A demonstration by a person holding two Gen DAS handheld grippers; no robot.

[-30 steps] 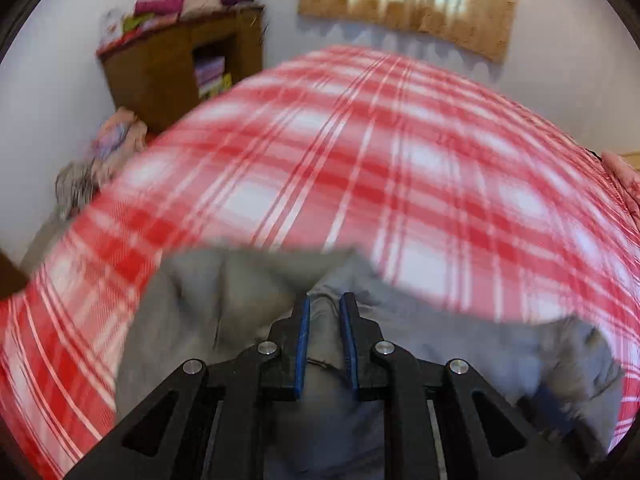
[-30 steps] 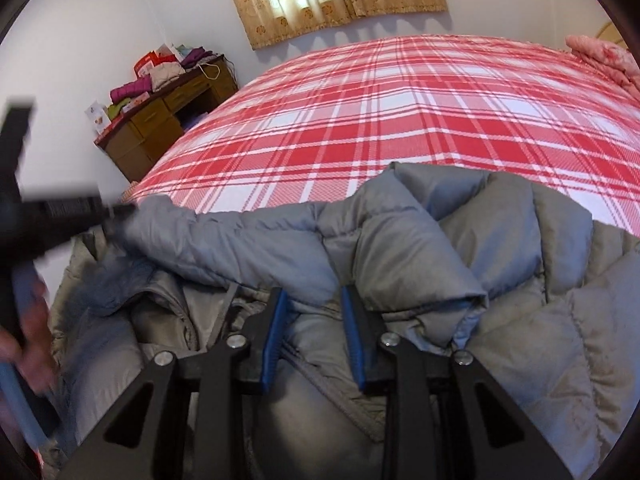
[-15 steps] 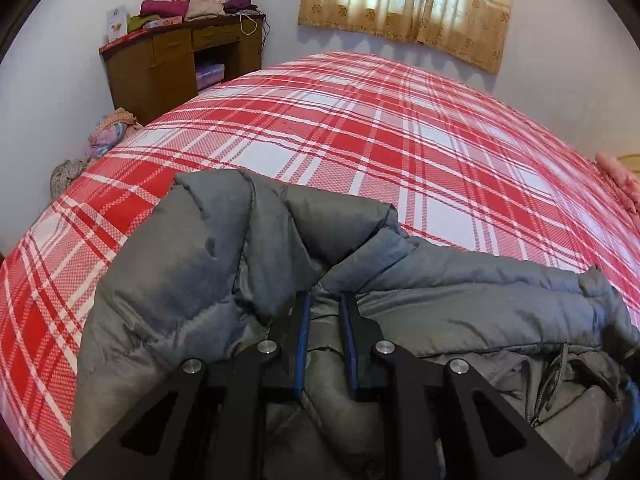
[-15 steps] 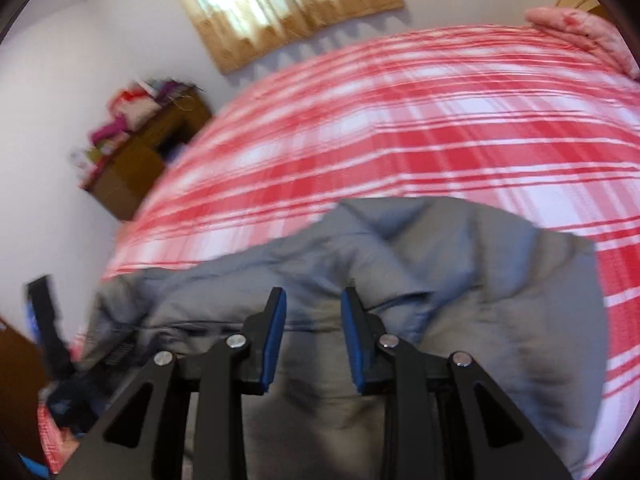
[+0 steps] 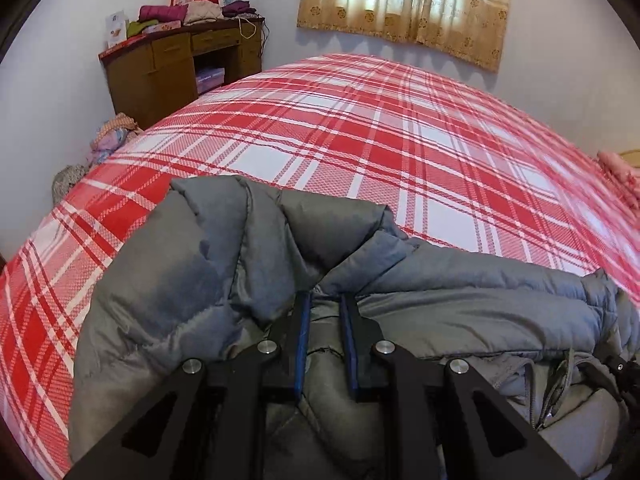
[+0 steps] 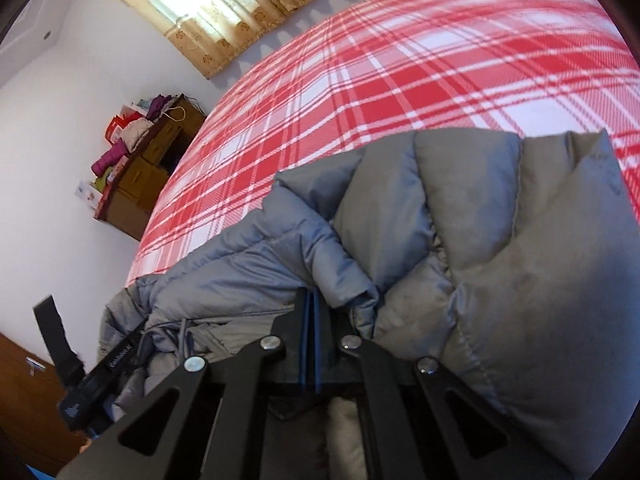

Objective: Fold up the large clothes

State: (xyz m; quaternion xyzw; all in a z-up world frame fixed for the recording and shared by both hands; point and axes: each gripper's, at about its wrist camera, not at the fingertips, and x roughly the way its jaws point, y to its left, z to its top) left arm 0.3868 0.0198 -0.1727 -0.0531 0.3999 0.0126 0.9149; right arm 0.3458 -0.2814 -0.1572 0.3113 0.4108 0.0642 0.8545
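Observation:
A grey quilted puffer jacket (image 5: 168, 292) lies bunched at the near edge of a bed with a red and white plaid cover (image 5: 360, 152). My left gripper (image 5: 325, 300) is narrowly parted with jacket fabric pinched between its blue pads, at the jacket's left side. In the right wrist view the jacket (image 6: 520, 240) fills the lower frame. My right gripper (image 6: 310, 300) has its pads pressed together on a fold at the jacket's right side. The left gripper's body (image 6: 84, 384) shows at the lower left of that view.
A brown wooden desk (image 5: 176, 64) piled with folded clothes stands by the wall beyond the bed's left corner, and shows in the right wrist view (image 6: 148, 176). A heap of clothes (image 5: 108, 144) lies on the floor beside it. A curtained window (image 5: 408, 4) is behind the bed.
The right gripper has closed from open onto the jacket and tilted. The left gripper keeps its hold; the jacket has settled onto the bed after being swung forward.

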